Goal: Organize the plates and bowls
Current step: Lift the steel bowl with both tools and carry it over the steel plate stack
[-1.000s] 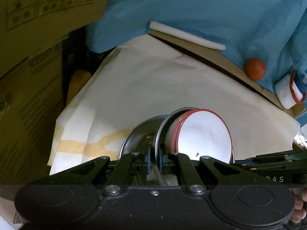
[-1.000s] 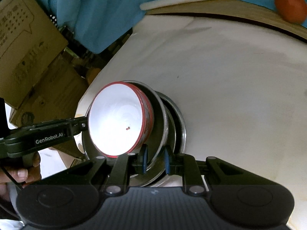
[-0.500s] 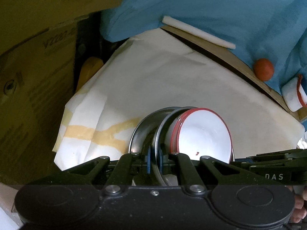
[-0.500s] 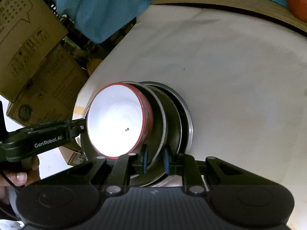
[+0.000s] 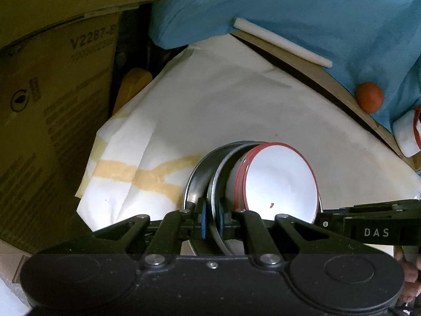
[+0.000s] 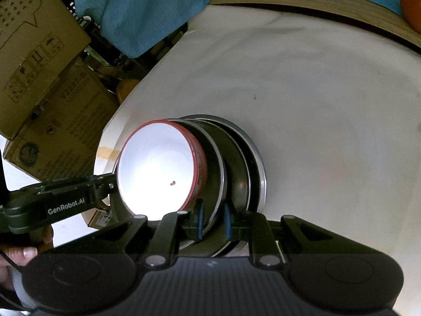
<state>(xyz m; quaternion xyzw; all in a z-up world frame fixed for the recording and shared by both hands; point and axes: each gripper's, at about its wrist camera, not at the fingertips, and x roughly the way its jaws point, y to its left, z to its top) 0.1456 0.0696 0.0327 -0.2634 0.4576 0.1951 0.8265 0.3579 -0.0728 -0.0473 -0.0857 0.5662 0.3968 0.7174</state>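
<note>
A stack of steel plates (image 5: 200,176) (image 6: 236,158) carries white bowls with red rims (image 5: 281,181) (image 6: 158,173) on top. The stack is held above the white paper-covered table (image 5: 223,105). My left gripper (image 5: 211,221) is shut on the rim of a steel plate on one side. My right gripper (image 6: 213,221) is shut on a plate rim on the opposite side. Each gripper shows in the other's view, the right one in the left wrist view (image 5: 368,226) and the left one in the right wrist view (image 6: 65,202).
Cardboard boxes (image 5: 52,105) (image 6: 39,52) stand past the table's left edge. A blue cloth (image 5: 289,13) hangs behind. A white foam strip (image 5: 281,42), an orange ball (image 5: 369,97) and a red-rimmed white bowl (image 5: 406,134) lie on the wooden edge at the far right.
Both grippers have lifted the stack higher and drawn it back from the table; the table surface looks farther away and more of the boxes shows.
</note>
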